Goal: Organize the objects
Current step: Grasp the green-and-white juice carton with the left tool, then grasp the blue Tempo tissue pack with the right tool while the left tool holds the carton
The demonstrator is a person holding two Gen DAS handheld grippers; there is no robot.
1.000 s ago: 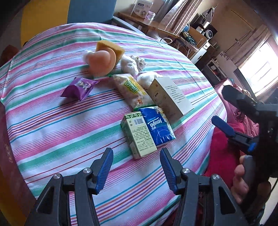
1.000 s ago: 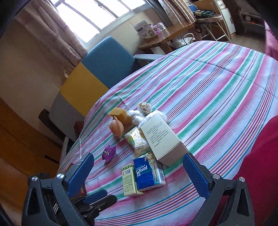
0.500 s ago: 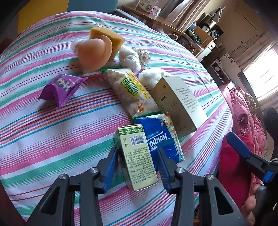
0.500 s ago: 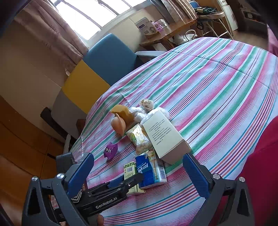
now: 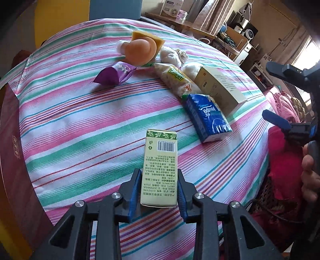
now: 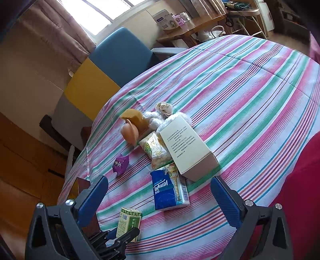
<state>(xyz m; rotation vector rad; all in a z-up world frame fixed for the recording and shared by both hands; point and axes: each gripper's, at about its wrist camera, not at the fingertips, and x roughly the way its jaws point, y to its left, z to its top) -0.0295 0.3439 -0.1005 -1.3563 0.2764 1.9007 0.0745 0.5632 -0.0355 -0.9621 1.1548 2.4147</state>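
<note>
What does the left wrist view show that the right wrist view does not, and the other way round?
Only the left wrist view shows the barcode face of the green carton and a hand holding the right tongs. Only the right wrist view shows the right tongs from behind, open and empty, and the bright window. Both show the left tongs, which have just been closing, gripping the carton, plus the blue tissue pack and purple packet.
</note>
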